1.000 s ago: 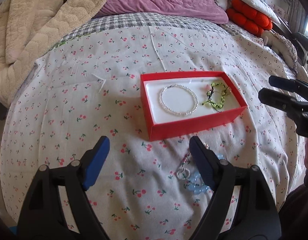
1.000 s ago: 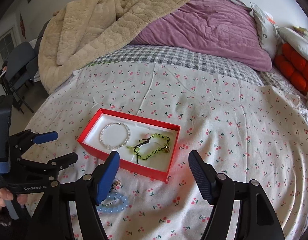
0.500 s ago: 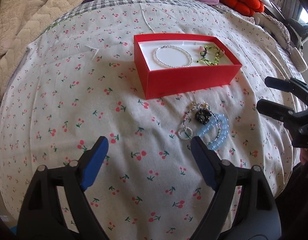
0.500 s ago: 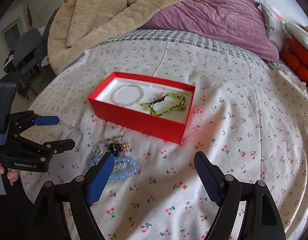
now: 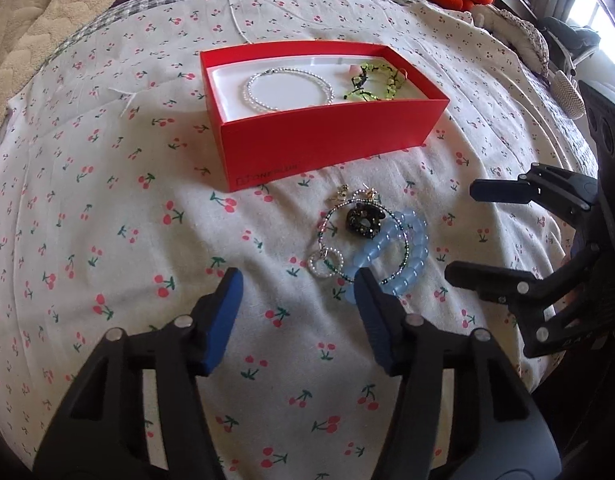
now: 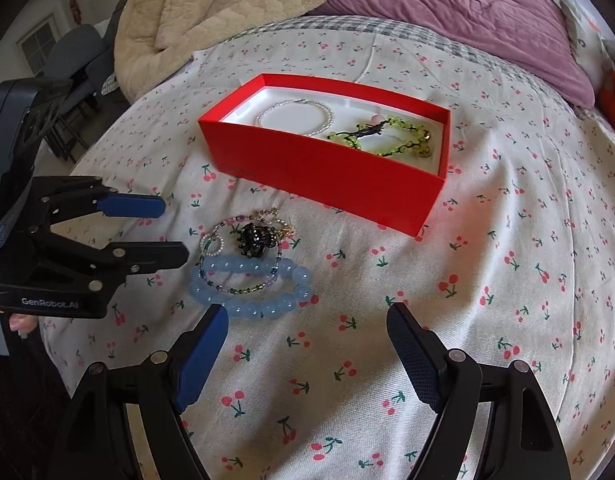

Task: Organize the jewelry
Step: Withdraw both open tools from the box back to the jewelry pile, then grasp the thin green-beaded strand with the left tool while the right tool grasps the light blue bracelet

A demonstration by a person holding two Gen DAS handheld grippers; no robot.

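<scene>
Jewelry (image 5: 369,246) lay heaped mid-frame on the sheet (image 5: 107,208), just below the red box (image 5: 327,148). Left gripper (image 5: 297,280) and right gripper (image 6: 307,316) gaped wide, empty, seemingly hovering beside the heap.

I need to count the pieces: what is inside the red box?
Inside the red box: a white bead bracelet and a green bead bracelet. The near wall hides part of the floor.

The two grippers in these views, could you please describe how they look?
Both match: the left gripper and right gripper have black plastic linkage arms with round silver pivot pins, and blue textured pads line the fingers. White lettering on the left gripper's body reads GenRobot.AI. A blue-grey housing sits behind it. No cables show.
</scene>
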